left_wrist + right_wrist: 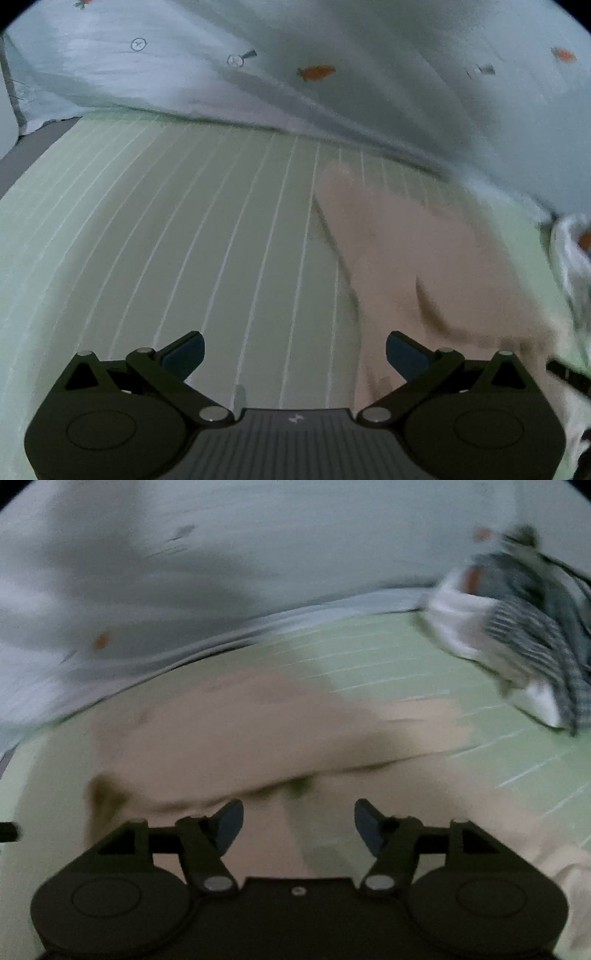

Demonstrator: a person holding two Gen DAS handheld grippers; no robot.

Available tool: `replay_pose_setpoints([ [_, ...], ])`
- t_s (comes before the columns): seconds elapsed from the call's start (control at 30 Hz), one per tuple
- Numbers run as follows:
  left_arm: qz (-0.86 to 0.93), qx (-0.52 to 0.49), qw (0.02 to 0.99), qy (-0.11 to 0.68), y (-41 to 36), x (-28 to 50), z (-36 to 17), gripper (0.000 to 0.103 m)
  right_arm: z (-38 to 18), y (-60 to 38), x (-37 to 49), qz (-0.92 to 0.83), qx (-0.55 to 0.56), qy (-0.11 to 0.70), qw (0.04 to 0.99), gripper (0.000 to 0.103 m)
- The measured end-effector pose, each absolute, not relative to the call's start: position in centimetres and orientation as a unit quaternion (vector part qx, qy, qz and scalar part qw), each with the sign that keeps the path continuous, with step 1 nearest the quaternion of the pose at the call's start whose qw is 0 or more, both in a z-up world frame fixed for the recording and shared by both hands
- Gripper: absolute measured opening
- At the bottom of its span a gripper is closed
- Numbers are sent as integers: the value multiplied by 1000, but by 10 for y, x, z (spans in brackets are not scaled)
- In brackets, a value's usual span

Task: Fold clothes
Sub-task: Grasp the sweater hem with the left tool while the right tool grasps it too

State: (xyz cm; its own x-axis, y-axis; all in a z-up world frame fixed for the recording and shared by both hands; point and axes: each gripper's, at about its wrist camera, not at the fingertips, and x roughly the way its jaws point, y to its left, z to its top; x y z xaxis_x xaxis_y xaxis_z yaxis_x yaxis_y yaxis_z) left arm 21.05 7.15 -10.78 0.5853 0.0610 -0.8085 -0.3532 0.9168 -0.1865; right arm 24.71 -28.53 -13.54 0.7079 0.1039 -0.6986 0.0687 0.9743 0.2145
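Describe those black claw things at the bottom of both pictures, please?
Both are handheld tools. The left gripper and right gripper have matte black bodies, round discs at each side, silver pivot pins, angled linkage arms, and two dark blue padded fingers. The left's centre plate is ribbed.

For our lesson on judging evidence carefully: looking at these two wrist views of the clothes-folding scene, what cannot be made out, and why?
- Pink garment, right wrist view: motion blur hides its type and folds.
- Pink garment, left wrist view: blurred, its near end hidden behind the left gripper.
- Pile of clothes, right wrist view: smeared and cut by the frame edge.
- Small prints on the pale blue sheet, left wrist view: too small to identify.
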Motion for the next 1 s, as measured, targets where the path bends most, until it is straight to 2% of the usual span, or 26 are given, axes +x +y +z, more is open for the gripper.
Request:
replay_pose_setpoints([
  [0.27, 138, -246, 863, 418, 115, 310, -126, 101, -161, -362, 315, -97, 156, 391, 902, 74],
  [0.43, 140, -289, 850, 417, 135, 353, -145, 88, -177, -379, 345, -112, 159, 400, 896, 73],
  [0.47, 135, -293, 849, 417, 136, 359, -147, 83, -178, -379, 347, -111, 163, 398, 896, 73],
  [0.57, 131, -301, 845, 422, 137, 373, -157, 69, -177, -372, 352, -104, 154, 395, 900, 61],
  [0.6, 128, -301, 844, 426, 135, 376, -161, 60, -177, -371, 353, -102, 150, 395, 901, 50],
  [0.63, 125, -301, 842, 429, 134, 379, -164, 53, -177, -370, 353, -103, 148, 393, 902, 34],
  [0.67, 121, -298, 842, 433, 132, 384, -166, 36, -177, -370, 354, -103, 146, 392, 902, 23],
  [0.7, 116, -293, 843, 435, 130, 388, -167, 19, -177, -371, 354, -104, 148, 389, 903, 6],
  [0.73, 116, -284, 846, 436, 126, 390, -166, 13, -176, -373, 353, -104, 154, 386, 904, 4],
  [0.8, 117, -266, 851, 437, 119, 395, -162, 10, -172, -378, 351, -107, 159, 377, 906, 3],
  [1.0, 109, -171, 892, 404, 90, 402, -115, 8, -135, -392, 339, -118, 163, 321, 925, 3],
])
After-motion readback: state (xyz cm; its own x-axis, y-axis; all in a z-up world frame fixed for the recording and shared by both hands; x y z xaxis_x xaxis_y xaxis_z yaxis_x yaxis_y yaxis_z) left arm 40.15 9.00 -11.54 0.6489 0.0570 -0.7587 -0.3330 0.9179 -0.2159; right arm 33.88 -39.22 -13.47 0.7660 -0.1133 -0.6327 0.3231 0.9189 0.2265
